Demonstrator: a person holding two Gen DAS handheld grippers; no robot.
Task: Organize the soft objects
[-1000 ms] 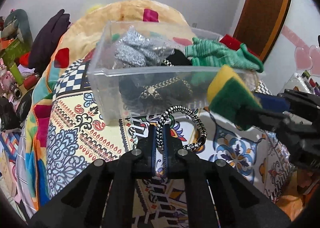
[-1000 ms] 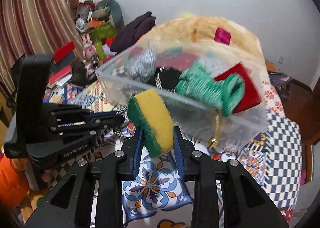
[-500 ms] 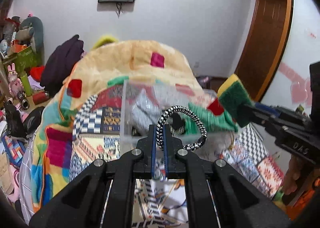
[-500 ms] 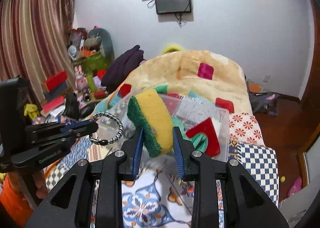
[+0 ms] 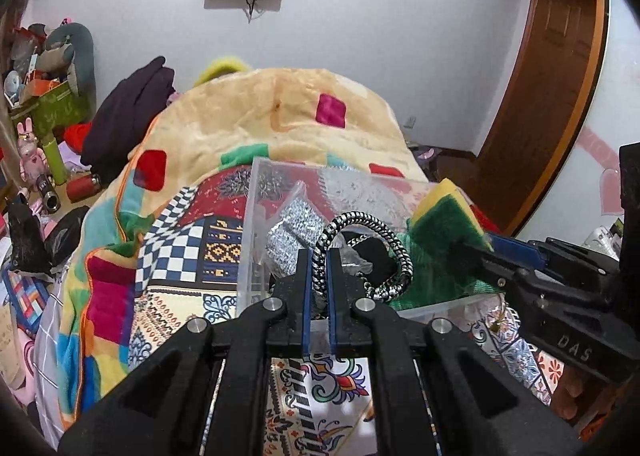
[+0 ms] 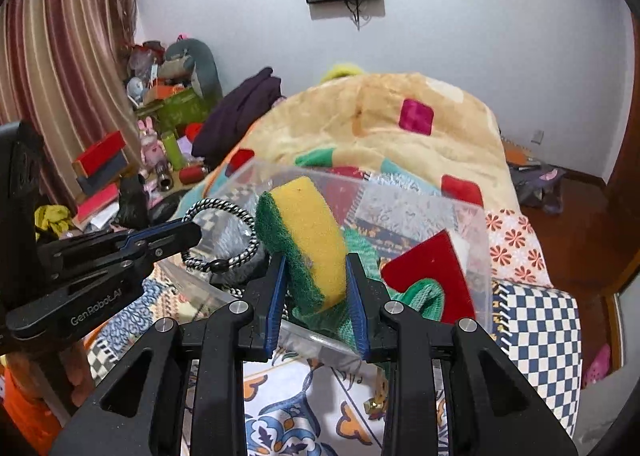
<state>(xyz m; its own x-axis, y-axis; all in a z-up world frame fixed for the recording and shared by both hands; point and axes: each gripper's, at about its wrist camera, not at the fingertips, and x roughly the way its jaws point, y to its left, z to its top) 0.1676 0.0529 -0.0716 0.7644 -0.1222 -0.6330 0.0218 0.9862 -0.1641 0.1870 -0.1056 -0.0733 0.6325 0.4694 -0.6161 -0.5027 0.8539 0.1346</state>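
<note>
You held two soft things up at the same time, right over the clear box on the bed. Your left gripper was pinched tight on a black and white rope loop. The fingers were almost touching, with just the thin cord between them. Most of the loop hung off to the right side. Your right gripper squeezed a yellow and green sponge in the middle. Its fingers stood a bit apart, as wide as the sponge.

Both things looked close to the top of the box, so I think you were about to drop them in. The box already had a silver sparkly cloth, a green knit thing and a red piece inside.

To do it well, each thing needed to be past the near wall first. The rope loop needed the most care, because it could catch on the rim. It was best to go low before opening, since the sponge could bounce out. Opening one gripper at a time would keep them from bumping, as they were very near each other.
</note>
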